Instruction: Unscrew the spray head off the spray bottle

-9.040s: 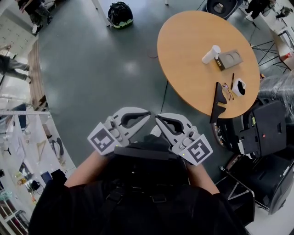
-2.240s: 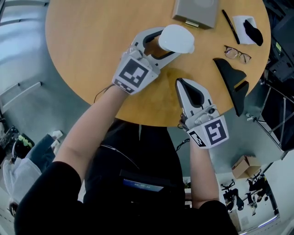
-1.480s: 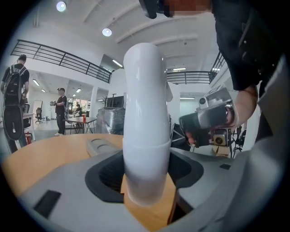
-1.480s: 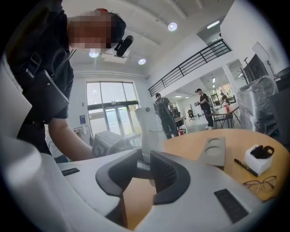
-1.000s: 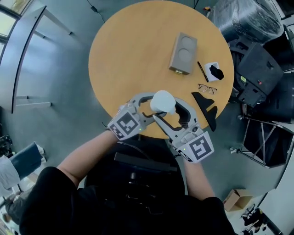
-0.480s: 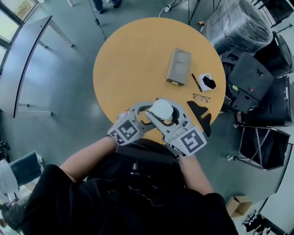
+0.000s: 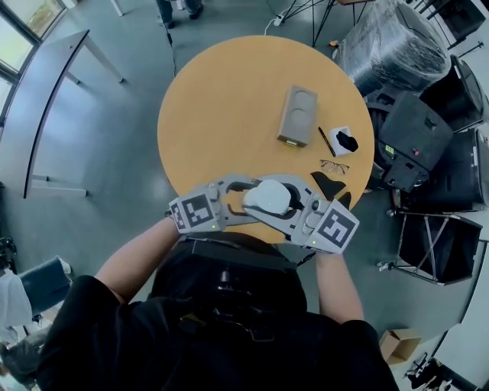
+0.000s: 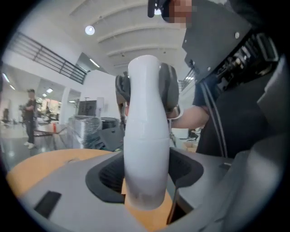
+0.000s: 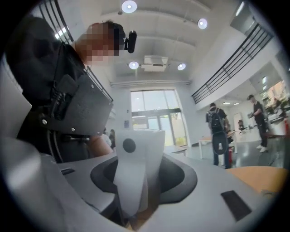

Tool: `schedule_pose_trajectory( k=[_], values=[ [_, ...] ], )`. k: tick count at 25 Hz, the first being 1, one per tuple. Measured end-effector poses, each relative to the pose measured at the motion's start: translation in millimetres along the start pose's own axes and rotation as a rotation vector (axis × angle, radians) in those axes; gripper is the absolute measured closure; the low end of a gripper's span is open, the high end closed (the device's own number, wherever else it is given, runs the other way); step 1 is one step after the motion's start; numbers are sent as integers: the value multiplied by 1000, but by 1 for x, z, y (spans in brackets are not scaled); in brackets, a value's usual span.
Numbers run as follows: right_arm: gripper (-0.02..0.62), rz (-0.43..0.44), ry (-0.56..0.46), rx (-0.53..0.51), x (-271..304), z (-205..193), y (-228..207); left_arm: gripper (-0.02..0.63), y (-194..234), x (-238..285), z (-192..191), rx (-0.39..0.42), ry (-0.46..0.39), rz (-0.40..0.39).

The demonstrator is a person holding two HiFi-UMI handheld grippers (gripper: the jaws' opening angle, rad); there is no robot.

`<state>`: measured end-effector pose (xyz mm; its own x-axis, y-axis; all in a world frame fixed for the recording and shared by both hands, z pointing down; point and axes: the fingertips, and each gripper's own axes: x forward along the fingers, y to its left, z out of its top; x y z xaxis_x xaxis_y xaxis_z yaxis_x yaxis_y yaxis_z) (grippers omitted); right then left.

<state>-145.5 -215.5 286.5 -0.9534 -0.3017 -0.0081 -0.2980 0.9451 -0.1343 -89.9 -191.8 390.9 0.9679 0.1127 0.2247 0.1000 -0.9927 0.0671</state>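
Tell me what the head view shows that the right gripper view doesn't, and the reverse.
Head view only: the grey box, pen and glasses on the round table, and the left gripper clamped on the spray bottle. Right gripper view only: the dark nozzle hole on the spray head, the ceiling lights, a person with a backpack. Both: the right gripper, whose jaws have just been closing, with the white spray head gripped between them; part of the table top.

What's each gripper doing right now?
Left gripper: closed on the amber spray bottle.
Right gripper: jaws have just been closing, now shut on the white plastic spray head.
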Motion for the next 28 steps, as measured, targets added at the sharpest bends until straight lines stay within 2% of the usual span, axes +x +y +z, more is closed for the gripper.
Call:
schedule_pose_trajectory(
  k=[3, 5, 6, 7, 8, 10, 12, 15, 17, 19, 21, 22, 24, 28],
  values=[
    [395, 221, 50, 40, -1, 2, 31, 302, -29, -1, 5, -21, -2, -188],
    [394, 283, 59, 47, -1, 3, 35, 302, -35, 1, 5, -31, -4, -219],
    [391, 260, 61, 40, 0, 2, 28, 302, -30, 2, 5, -44, -10, -198],
    [386, 208, 64, 27, 1, 2, 17, 302, -22, 3, 6, -55, -18, -158],
    [351, 139, 66, 10, 2, 1, 3, 301, -11, 3, 7, -60, -25, -107],
    [230, 2, 67, -16, 2, -1, -22, 299, 9, 3, 8, -54, -32, 6],
    [201, -117, 71, -10, -1, -4, -40, 299, 27, 2, 12, -51, -42, 113],
    [201, -313, 65, 8, -2, -7, -61, 299, 48, -3, 19, -45, -51, 266],
    [205, -444, 26, 24, -3, -4, -73, 299, 58, -2, 22, -31, -43, 363],
    [241, -545, -25, 38, -6, 2, -80, 299, 65, 2, 25, -34, -43, 445],
    [329, -596, -47, 19, -8, 6, -82, 299, 70, 7, 27, -57, -54, 495],
    [339, -593, -44, -7, -8, 7, -80, 299, 71, 8, 28, -66, -63, 497],
    [341, -529, -25, -51, -7, 7, -73, 301, 66, 11, 29, -70, -82, 450],
    [344, -257, -9, -46, -5, 6, -41, 301, 39, 10, 31, -14, -86, 240]
  ],
)
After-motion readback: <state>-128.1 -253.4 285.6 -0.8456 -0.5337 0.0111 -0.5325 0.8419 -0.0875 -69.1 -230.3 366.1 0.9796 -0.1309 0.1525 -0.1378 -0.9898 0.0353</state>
